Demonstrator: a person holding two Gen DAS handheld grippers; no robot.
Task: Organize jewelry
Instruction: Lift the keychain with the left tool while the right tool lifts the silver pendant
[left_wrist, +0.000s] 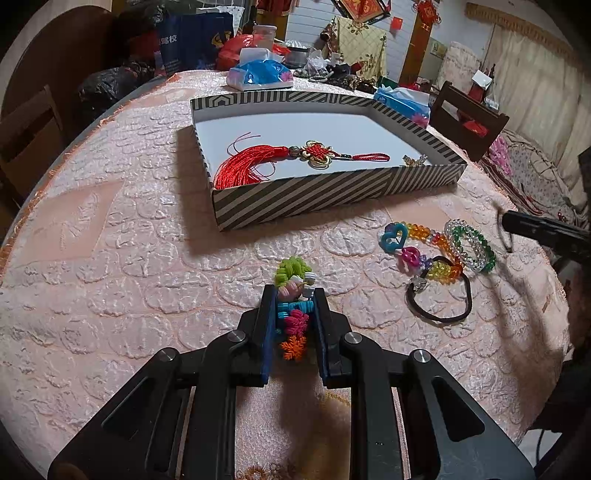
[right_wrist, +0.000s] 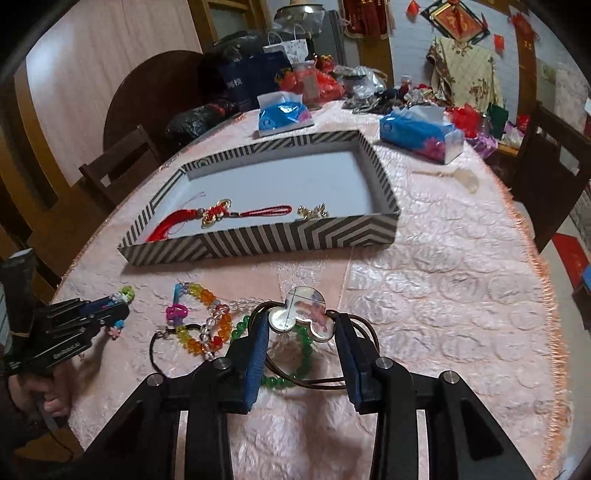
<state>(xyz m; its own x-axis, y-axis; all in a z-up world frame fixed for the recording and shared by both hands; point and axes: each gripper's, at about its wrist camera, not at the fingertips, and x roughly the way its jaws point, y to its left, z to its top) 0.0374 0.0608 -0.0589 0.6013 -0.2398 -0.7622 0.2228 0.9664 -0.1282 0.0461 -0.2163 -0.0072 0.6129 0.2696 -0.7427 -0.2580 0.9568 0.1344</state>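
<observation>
With only the red tassel knot and a gold trinket in the striped box at twelve o'clock, the left tool clamps a flower clip, the right tool pinches a clover pendant, and the bracelets lie on the bench.

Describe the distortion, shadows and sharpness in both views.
Left wrist view: fisheye bends the striped box, dark vignette in the corners, soft shadow under the left claw. Right wrist view: same curvature, tablecloth edge bowed, background clutter slightly blurred.
</observation>
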